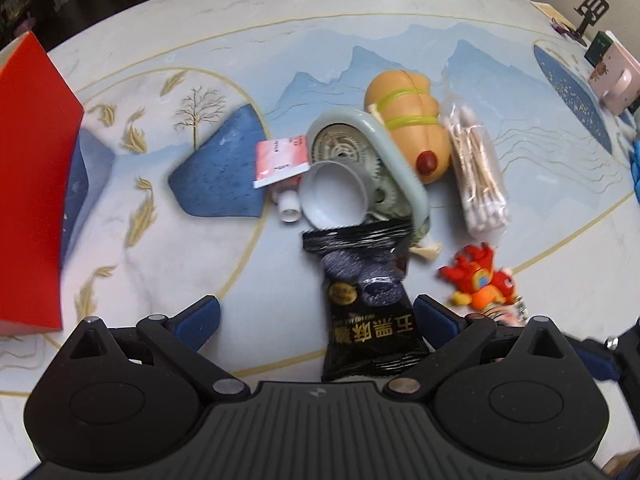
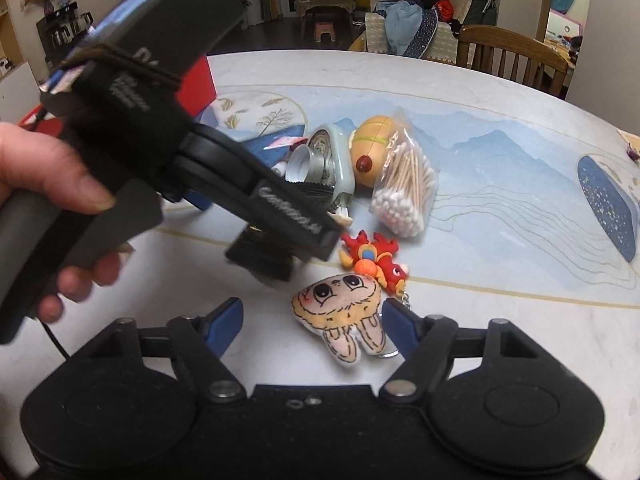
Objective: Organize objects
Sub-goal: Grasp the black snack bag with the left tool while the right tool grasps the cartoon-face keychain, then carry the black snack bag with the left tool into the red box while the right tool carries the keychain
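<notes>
Barely started, by the look of it: nearly everything sits in one loose pile mid-table [image 1: 360,32]. In the pile: black snack packet [image 1: 366,304], white cap [image 1: 334,200], pink tube [image 1: 280,160], pale green gear gadget [image 1: 360,152], orange plastic toy [image 1: 408,120], bag of cotton swabs [image 1: 476,168], red dragon charm [image 1: 480,276]. A red box [image 1: 32,184] stands at the table's left edge, well apart from the pile (probably the destination, not certain); its inside isn't visible, so can't say whether anything is packed yet.

Left gripper [image 1: 316,320]: jaws wide apart, straddling the near end of the snack packet, blue pads not pressing it, so nothing gripped. Looks like the packet is its target.

Right gripper [image 2: 312,320]: jaws partly open, a beige bunny charm [image 2: 344,320] lying between them; the right pad sits close to the charm's edge, the left pad is clearly off it, so no hold yet.

Left to do: essentially all of it, every item in the pile plus both charms.
</notes>
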A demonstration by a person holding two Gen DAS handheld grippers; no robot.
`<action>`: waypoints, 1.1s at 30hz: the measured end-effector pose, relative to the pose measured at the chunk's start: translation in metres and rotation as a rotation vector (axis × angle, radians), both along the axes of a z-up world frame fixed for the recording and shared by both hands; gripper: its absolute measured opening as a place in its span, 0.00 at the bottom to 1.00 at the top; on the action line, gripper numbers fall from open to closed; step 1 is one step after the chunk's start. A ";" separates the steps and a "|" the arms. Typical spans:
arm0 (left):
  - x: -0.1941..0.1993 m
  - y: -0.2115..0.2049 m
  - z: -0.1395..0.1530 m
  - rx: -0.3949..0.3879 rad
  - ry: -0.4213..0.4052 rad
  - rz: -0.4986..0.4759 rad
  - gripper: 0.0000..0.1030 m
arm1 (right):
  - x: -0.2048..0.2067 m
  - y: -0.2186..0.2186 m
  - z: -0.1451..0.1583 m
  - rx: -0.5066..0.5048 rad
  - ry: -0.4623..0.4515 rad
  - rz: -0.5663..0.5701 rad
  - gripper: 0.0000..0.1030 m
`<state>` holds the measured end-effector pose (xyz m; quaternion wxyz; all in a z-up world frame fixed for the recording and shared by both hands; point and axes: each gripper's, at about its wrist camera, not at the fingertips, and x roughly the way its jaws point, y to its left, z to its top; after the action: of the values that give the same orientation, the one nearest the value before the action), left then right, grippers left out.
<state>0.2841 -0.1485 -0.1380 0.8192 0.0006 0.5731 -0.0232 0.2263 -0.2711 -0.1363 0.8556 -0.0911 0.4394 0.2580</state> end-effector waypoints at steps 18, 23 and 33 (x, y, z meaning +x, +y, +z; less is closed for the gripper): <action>-0.013 0.002 0.006 -0.033 -0.110 -0.155 0.57 | 0.013 -0.006 -0.011 -0.031 0.010 -0.051 0.48; -0.014 0.002 0.009 -0.063 -0.113 -0.164 0.37 | 0.009 -0.008 -0.007 -0.029 0.005 -0.060 0.47; -0.044 0.015 0.030 -0.053 -0.160 -0.196 0.36 | -0.003 -0.013 0.019 0.000 -0.020 -0.082 0.47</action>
<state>0.2406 -0.1338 -0.1081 0.8557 0.0366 0.5025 -0.1181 0.2231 -0.2842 -0.1174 0.8699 -0.0755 0.4342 0.2215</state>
